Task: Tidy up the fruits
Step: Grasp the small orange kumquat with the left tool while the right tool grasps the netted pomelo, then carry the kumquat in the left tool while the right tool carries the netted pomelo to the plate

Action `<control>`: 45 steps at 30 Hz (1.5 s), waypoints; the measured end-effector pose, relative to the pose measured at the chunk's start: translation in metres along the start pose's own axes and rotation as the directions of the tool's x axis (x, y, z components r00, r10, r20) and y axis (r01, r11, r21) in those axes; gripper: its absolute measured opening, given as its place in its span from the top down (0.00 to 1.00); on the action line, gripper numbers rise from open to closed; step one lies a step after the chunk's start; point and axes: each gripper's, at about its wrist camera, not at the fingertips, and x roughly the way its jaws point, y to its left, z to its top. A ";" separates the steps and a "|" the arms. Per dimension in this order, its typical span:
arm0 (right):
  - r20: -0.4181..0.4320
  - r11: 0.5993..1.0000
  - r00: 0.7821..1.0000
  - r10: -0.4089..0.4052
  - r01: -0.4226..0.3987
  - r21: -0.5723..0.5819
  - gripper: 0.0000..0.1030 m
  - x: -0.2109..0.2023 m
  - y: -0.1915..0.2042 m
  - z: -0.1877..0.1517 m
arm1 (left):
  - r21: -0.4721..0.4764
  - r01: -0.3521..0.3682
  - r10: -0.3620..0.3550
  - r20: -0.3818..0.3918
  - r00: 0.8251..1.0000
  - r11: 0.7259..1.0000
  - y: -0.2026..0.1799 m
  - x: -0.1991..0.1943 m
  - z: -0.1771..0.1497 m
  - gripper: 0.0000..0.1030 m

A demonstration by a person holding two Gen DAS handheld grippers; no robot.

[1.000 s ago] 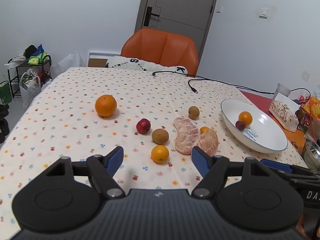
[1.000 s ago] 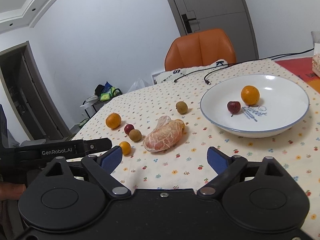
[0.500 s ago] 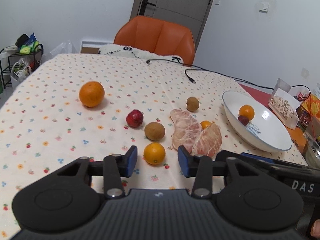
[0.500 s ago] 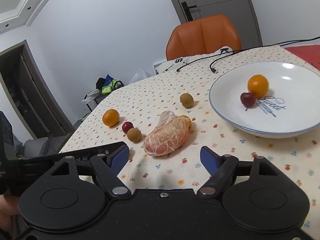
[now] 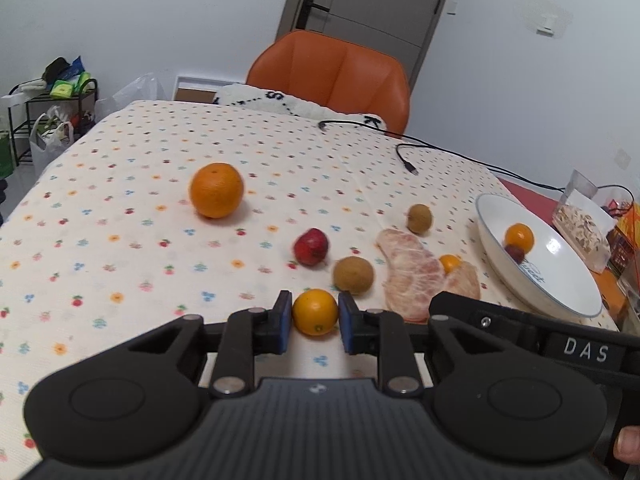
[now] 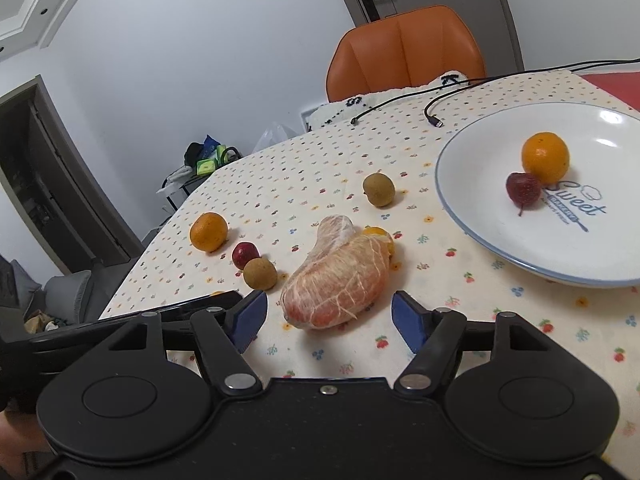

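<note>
Now the left gripper (image 5: 315, 322) jaws have closed on a small orange (image 5: 315, 312), plate-bound, while the right gripper (image 6: 330, 320) jaws narrow around the pomelo (image 6: 338, 280), not yet touching

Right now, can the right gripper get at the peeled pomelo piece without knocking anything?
Probably yes. The right gripper has the peeled pomelo piece just ahead, partly between its closing jaws, pads not yet touching. Nothing blocks the way; only a small orange touches its far end.
</note>
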 end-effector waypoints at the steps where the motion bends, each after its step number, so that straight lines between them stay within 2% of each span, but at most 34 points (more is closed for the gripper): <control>1: 0.000 1.000 1.000 -0.001 0.001 -0.003 0.33 0.002 0.001 0.000 | -0.004 -0.001 0.001 0.001 1.000 1.000 0.002 0.000 0.000 0.78; 7: 0.005 1.000 1.000 -0.012 0.012 -0.022 0.35 0.012 0.007 0.004 | -0.005 -0.003 0.003 0.009 1.000 1.000 0.004 0.000 0.000 0.78; 11: 0.017 0.997 0.999 -0.050 0.051 -0.053 0.51 0.015 0.008 0.004 | -0.009 -0.005 0.005 0.008 1.000 1.000 0.004 0.000 0.001 0.78; 18: 0.018 0.998 0.999 -0.045 0.046 -0.046 0.56 0.007 0.003 0.002 | -0.005 0.000 0.000 0.017 1.000 1.000 -0.001 -0.006 0.002 0.78; 32: 0.088 0.999 0.996 -0.021 0.024 -0.027 0.57 -0.033 -0.007 0.004 | 0.049 0.038 -0.040 0.045 0.998 0.998 -0.039 -0.014 0.008 0.78; 45: 0.162 0.998 0.984 -0.068 0.067 0.012 0.57 -0.076 -0.041 0.012 | 0.124 0.102 -0.110 0.055 0.992 0.987 -0.092 -0.011 0.012 0.78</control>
